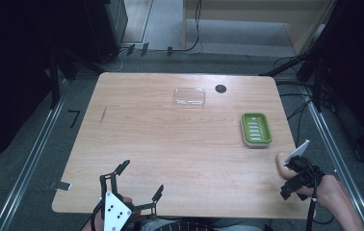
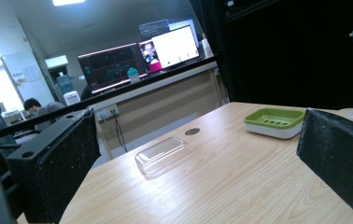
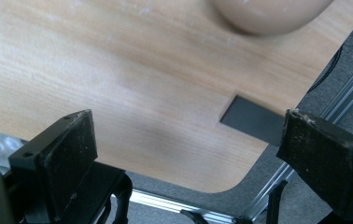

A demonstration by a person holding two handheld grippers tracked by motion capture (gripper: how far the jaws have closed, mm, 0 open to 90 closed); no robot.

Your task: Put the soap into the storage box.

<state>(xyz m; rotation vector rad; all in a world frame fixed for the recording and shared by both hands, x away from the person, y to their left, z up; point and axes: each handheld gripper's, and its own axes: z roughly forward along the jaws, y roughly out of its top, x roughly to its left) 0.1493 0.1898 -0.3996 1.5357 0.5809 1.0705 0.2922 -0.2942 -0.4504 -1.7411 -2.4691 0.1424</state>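
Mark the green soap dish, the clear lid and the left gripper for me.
green soap dish (image 1: 256, 128), high view, on its slotted green middle.
clear lid (image 1: 189, 96), high view, on its flat top.
left gripper (image 1: 140, 179), high view, midway between its open jaws' tips.

The high view looks forward and down from above the near edge, taking in the whole table (image 1: 170, 144) and floor around it. The left gripper view sits low at the near edge, facing level across the top toward the far desk with screens (image 2: 137, 63); it shares the clear lid (image 2: 161, 155) and green dish (image 2: 274, 122) with the high view. The right gripper view looks steeply down, close over a rounded table corner.
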